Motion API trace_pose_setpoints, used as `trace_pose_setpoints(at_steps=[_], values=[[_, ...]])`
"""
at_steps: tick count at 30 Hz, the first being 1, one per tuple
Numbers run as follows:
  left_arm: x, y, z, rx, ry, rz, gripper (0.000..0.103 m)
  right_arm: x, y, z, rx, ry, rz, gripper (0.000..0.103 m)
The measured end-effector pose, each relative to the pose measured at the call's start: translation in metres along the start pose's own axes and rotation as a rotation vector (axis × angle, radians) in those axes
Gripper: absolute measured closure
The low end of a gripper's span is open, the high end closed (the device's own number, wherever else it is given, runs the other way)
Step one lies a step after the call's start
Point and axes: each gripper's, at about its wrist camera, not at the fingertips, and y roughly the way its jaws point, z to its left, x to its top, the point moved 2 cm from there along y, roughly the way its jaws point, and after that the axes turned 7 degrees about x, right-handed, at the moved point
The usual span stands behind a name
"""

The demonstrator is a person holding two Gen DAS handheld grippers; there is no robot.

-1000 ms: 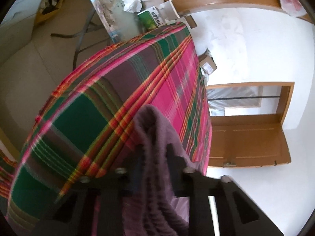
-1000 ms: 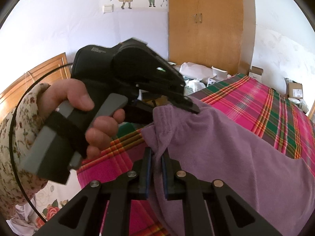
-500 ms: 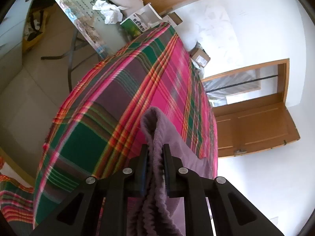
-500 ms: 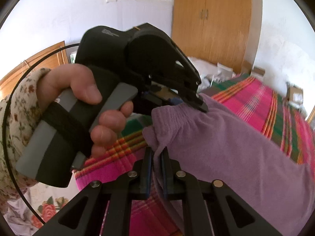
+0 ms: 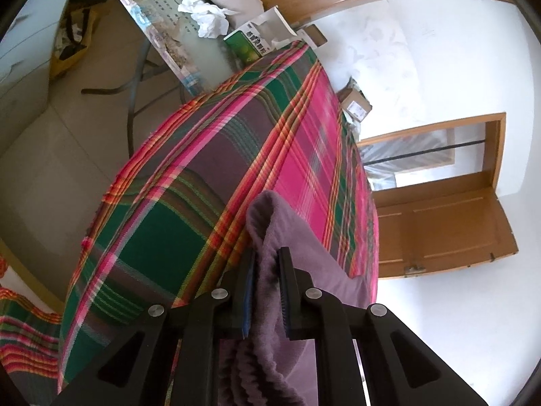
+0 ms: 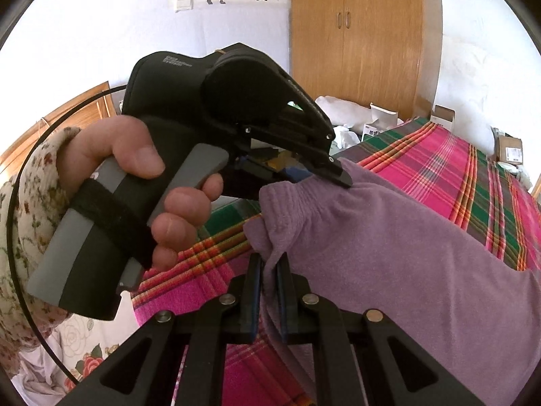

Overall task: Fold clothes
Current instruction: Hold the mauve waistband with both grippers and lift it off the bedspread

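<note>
Purple garment [image 6: 389, 237] is pinched by both nearly closed hand-held grippers [image 5: 267, 264] [image 6: 269, 267].

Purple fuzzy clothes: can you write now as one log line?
step: fold | left gripper: closing, pinching purple fleece garment | right gripper: shut on it | over plaid cloth

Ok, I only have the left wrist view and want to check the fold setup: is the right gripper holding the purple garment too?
Observer: Yes, the right gripper is shut on the purple garment, at its gathered edge.
Operator: How near is the left one?
Observer: Near. The left gripper pinches the same edge just above it in the right wrist view; its fingers have just been closing on the cloth.
Operator: And the rest of the garment?
Observer: It stretches away to the right across the plaid bedspread.
</note>
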Motion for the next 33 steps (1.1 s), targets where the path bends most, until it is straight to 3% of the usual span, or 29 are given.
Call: trace_pose_setpoints(at_steps=[7,15,33], values=[[0.002,0.001,-0.007,0.014,0.007,0.019,0.091,0.001,-0.009,-0.001,0.010,0.013,-0.034,0.094],[-0.002,-0.012,-0.029,-0.005,0.057,-0.015,0.091,0.004,-0.029,-0.004,0.009,0.017,-0.095,0.094],[-0.033,-0.022,-0.098,-0.085,0.164,-0.034,0.091,-0.014,-0.114,-0.026,-0.016,0.098,-0.239,0.094]])
